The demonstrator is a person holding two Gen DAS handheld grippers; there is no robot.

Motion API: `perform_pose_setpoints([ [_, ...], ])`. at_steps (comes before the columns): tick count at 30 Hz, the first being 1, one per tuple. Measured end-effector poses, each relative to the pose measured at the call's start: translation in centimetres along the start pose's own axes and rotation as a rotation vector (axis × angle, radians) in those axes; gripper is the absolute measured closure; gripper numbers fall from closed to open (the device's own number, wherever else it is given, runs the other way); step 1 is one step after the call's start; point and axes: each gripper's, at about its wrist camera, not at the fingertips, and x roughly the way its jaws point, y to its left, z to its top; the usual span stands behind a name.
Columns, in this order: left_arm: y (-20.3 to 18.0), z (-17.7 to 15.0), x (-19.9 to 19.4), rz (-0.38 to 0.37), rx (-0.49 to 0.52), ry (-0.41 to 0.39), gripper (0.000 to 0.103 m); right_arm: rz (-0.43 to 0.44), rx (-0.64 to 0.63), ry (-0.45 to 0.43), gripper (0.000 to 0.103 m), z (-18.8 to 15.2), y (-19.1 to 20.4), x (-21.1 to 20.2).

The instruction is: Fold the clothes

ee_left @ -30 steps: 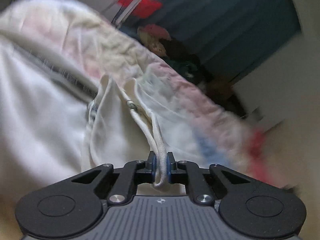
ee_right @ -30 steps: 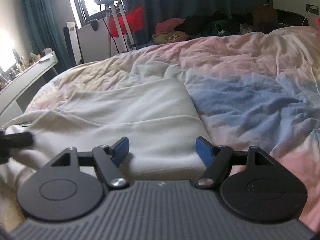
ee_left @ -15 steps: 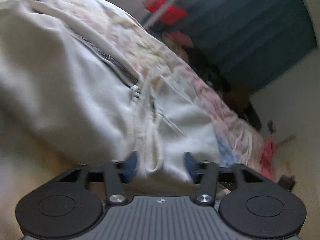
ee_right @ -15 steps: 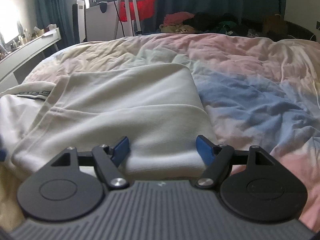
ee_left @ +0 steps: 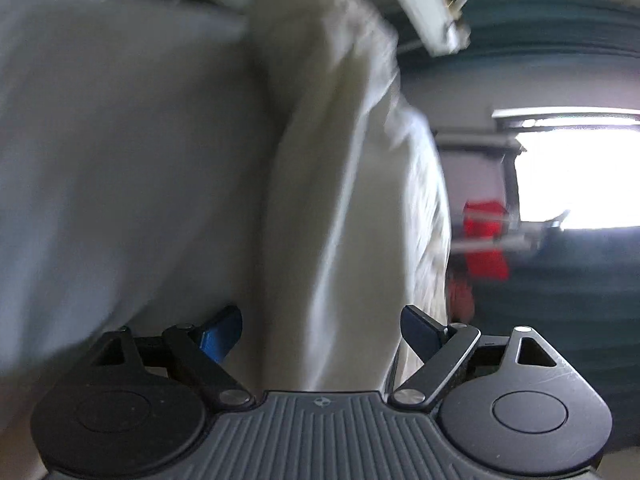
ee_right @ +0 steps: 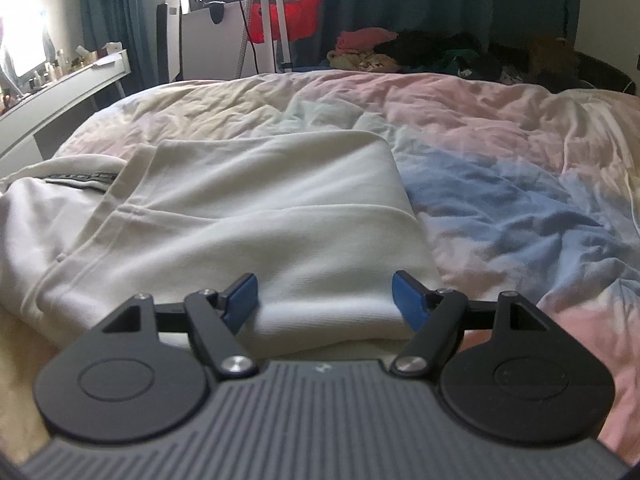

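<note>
A white hooded sweatshirt (ee_right: pixel 256 208) lies partly folded on the bed, its near folded edge right in front of my right gripper (ee_right: pixel 325 296), which is open with the blue pads on either side of that edge. A dark striped band (ee_right: pixel 80 178) shows on its left part. In the left wrist view the image is blurred and rolled sideways; my left gripper (ee_left: pixel 322 330) is open with white cloth (ee_left: pixel 320 240) hanging between the jaws, not pinched.
The pastel pink, blue and cream duvet (ee_right: pixel 500 168) covers the bed. A pile of clothes (ee_right: pixel 400 52) lies at the far edge. A white desk (ee_right: pixel 60 92) stands left, a stand with a red item (ee_right: pixel 280 20) by the window.
My left gripper let go of the drawstring, opened wide, and swung and rolled sideways. The sweatshirt's left part now lies flat. My right gripper stayed open at the folded edge.
</note>
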Motion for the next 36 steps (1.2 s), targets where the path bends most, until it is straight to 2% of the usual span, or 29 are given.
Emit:
perform_pose_setpoints([
  [3,-0.6,1.3,0.4,0.013,0.002,-0.093,0.023,0.012,0.007,-0.011,0.028,0.0,0.1,-0.2],
  [6,-0.8,2.6,0.5,0.004,0.017,-0.151,0.027,0.027,0.013,-0.022,0.028,0.0,0.2,-0.4],
  [9,-1.4,3.9,0.3,0.059,0.099,-0.235,0.033,0.056,0.014,-0.027,0.028,0.0,0.4,-0.2],
  [13,-2.8,4.4,0.5,0.152,0.274,-0.343,0.036,0.083,-0.009,-0.006,0.026,-0.7,1.4,0.7],
  [14,-3.4,4.3,0.6,0.166,0.330,-0.358,0.042,0.080,-0.018,-0.005,0.026,-0.9,1.6,0.9],
  [15,-4.1,4.1,0.7,0.178,0.383,-0.375,0.052,0.079,-0.016,-0.006,0.026,-0.9,1.6,1.0],
  [16,-4.9,3.4,0.7,0.185,0.430,-0.396,0.057,0.084,0.002,-0.008,0.026,-0.8,1.4,1.0],
  [17,-5.9,2.6,0.6,0.188,0.468,-0.420,0.068,0.090,0.022,-0.010,0.026,-0.7,1.2,1.0],
  [18,-6.9,1.7,0.4,0.189,0.500,-0.445,0.075,0.100,0.059,-0.014,0.026,-0.5,0.8,0.8],
  [22,-12.2,-2.2,-1.4,0.162,0.693,-0.573,0.079,0.128,0.201,-0.030,0.028,0.3,-1.2,-0.1],
  [25,-16.4,-6.6,-3.1,0.093,0.811,-0.632,0.079,0.110,0.272,-0.058,0.028,1.0,-2.8,-1.5],
  [31,-24.7,-19.7,-4.2,-0.047,0.963,-0.651,0.080,0.095,0.312,-0.177,0.028,2.5,-5.3,-4.6],
  [34,-26.5,-27.3,-3.5,-0.099,1.055,-0.623,0.083,0.077,0.338,-0.215,0.028,2.9,-7.0,-5.5],
  [36,-26.0,-32.4,-2.7,-0.128,1.121,-0.611,0.084,0.074,0.411,-0.218,0.028,2.8,-9.0,-5.7],
])
